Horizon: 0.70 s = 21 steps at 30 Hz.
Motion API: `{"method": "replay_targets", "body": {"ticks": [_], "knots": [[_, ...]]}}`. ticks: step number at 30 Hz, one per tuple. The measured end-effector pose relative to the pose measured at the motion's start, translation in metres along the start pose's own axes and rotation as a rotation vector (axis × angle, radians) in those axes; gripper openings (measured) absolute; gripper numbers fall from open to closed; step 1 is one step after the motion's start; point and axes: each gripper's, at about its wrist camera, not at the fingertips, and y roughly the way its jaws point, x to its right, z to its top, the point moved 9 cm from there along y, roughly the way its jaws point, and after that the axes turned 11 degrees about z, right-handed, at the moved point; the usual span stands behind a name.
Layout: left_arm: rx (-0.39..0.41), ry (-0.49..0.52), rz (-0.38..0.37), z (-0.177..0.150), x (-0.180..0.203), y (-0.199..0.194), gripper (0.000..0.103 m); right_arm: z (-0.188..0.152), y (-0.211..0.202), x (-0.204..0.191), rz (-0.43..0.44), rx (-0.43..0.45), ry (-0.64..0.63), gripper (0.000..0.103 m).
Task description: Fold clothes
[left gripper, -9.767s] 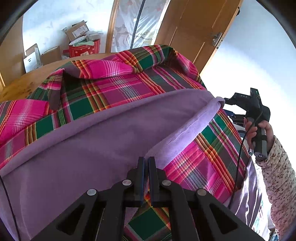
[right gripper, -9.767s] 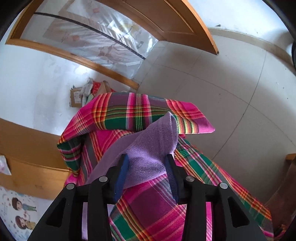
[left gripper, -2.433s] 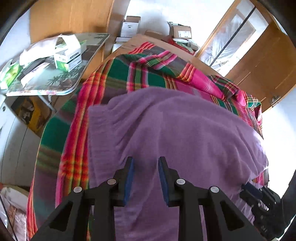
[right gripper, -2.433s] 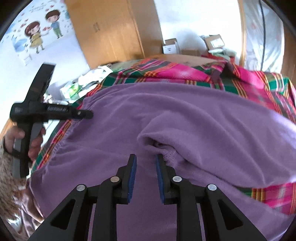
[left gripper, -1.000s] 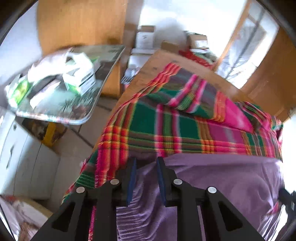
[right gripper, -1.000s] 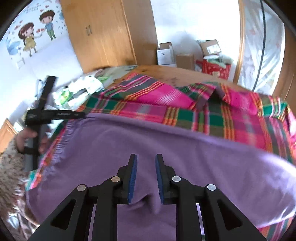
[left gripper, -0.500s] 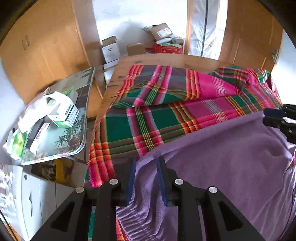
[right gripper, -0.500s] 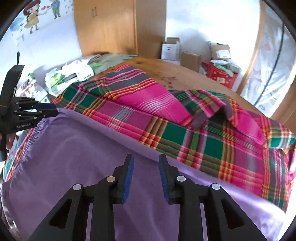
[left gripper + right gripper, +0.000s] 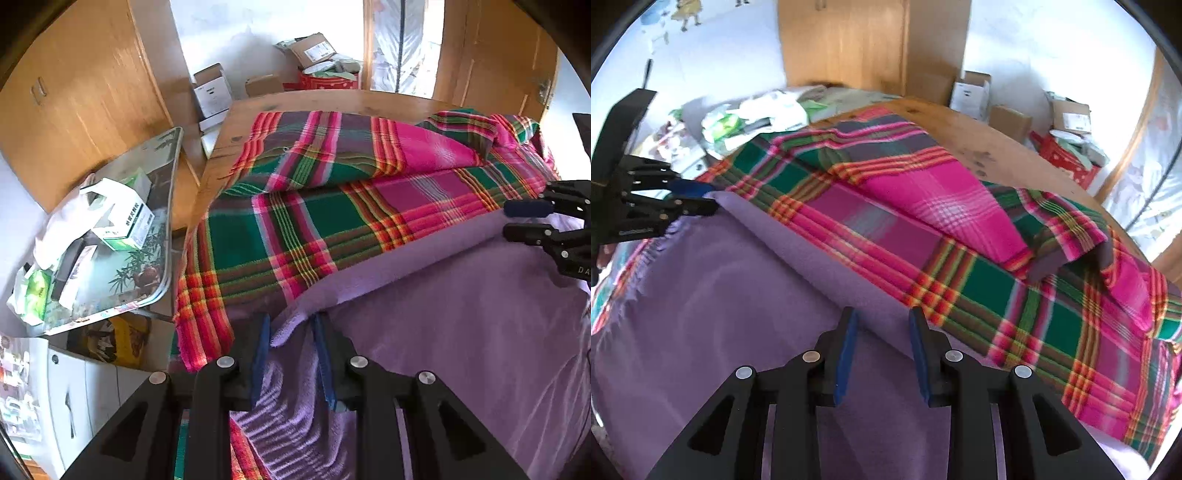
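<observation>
The purple garment (image 9: 461, 325) lies spread over a plaid blanket (image 9: 295, 229) on the wooden bed — its far edge runs as a straight line from one claw to the other.

The left gripper (image 9: 291, 354) has its blue-padded jaws apart, and the garment's left corner sits between them; the pads do not press the cloth. The right gripper (image 9: 882, 350) is also open, wider (the garment's edge passes between its fingers, which hold nothing).

In the right wrist view the left claw shows far to the left, its tips at the corner of the cloth. To the left of the left claw stands a cluttered glass table (image 9: 122, 236) — boxes and bags on it.
</observation>
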Motion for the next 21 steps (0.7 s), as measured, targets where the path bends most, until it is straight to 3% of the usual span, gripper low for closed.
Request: {"method": "replay_targets", "body": {"ticks": [5,11,17,21], "knots": [[0.002,-0.004,-0.023,0.0,-0.001,0.001,0.026,0.0,0.006,-0.003,0.004,-0.023,-0.021,0.03],[0.0,-0.02,-0.018,0.002,-0.006,0.006,0.035,-0.001,0.009,-0.001,-0.01,-0.033,-0.03,0.03],[0.0,-0.076,-0.057,0.005,-0.008,0.009,0.036,0.001,0.011,-0.004,-0.049,-0.029,-0.074,0.03],[0.005,-0.116,-0.096,0.006,-0.009,0.009,0.021,0.004,0.013,-0.002,-0.046,-0.027,-0.076,0.03]]}}
